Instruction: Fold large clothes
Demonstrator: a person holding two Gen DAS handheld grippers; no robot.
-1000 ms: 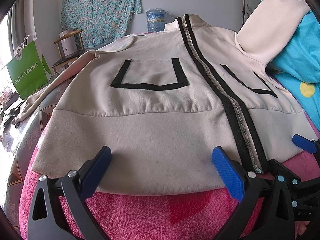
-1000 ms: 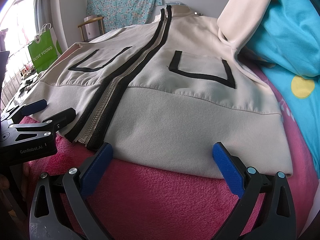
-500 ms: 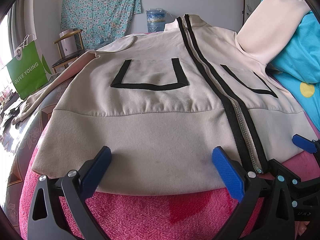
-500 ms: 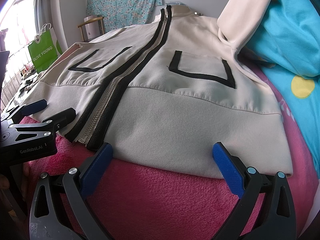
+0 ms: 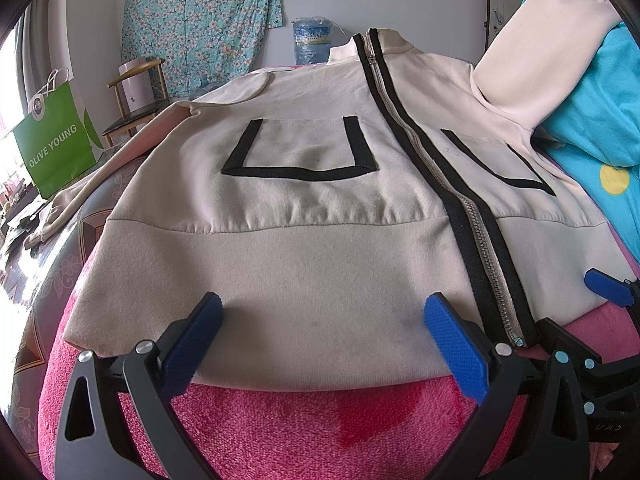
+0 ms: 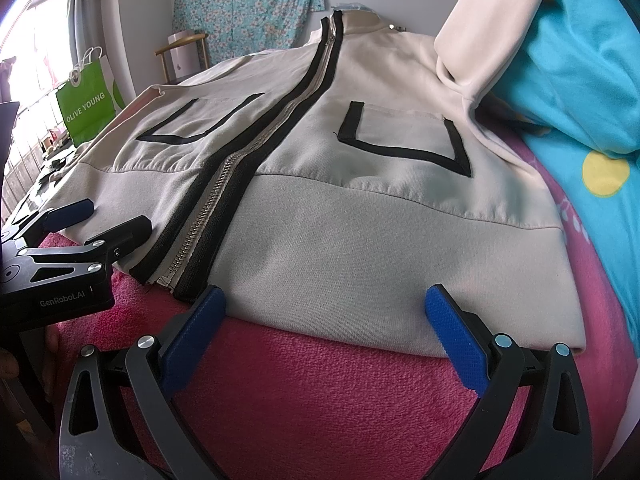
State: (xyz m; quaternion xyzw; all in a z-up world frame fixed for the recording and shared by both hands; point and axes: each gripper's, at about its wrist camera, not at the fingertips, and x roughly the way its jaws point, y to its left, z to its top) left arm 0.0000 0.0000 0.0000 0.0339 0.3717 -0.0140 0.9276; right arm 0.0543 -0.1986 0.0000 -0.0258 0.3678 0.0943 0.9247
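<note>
1. Cream jacket lies zipped and flat on the pink blanket.
2. Left gripper and right gripper both spread wide at its hem, gripping nothing.
3. Blue bedding props one sleeve; green bag sits far left.

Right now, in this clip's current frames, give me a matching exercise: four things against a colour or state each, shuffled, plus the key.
Things
1. jacket
2. blanket
3. shopping bag
4. left gripper

Descriptions
A. green, standing upright
B. cream, lying flat, zipped up
C. open, at the hem
D. pink, under the garment

Pairs: 1-B, 2-D, 3-A, 4-C
</note>
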